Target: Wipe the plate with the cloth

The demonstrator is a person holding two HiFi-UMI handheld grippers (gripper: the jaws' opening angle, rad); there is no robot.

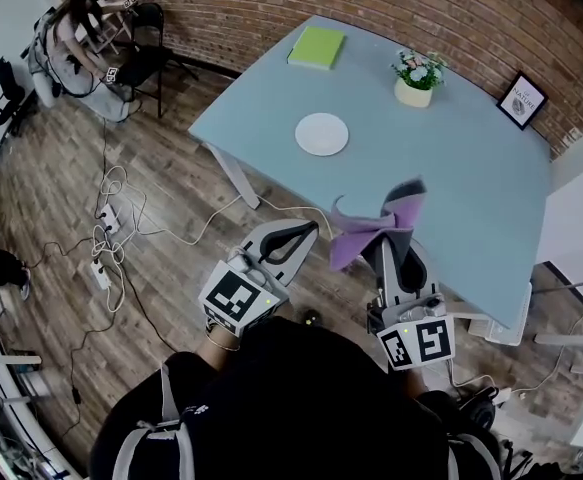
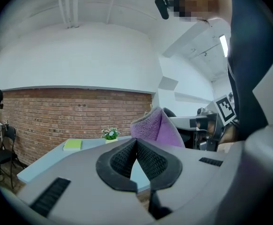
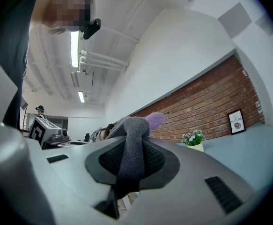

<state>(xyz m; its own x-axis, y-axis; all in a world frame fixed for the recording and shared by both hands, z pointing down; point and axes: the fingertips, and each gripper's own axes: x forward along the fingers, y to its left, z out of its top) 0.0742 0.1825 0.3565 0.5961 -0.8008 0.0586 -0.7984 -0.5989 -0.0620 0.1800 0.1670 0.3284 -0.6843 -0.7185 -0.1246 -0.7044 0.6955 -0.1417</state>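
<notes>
Right tool (image 1: pixel 385 244), clamped on the purple-and-grey cloth (image 1: pixel 381 216), at the near edge of the blue desk (image 1: pixel 471 178). Left tool (image 1: pixel 307 230) just beside it, jaws together and holding nothing. White plate (image 1: pixel 322 134) lies farther in on the desk, well apart from the cloth. Beyond: pot of flowers (image 1: pixel 416 76), green notepad (image 1: pixel 317 47), framed picture (image 1: pixel 522 100) by the brick wall (image 1: pixel 371 8). Wooden floor (image 1: pixel 61 188) with cables (image 1: pixel 111 223) at left.
</notes>
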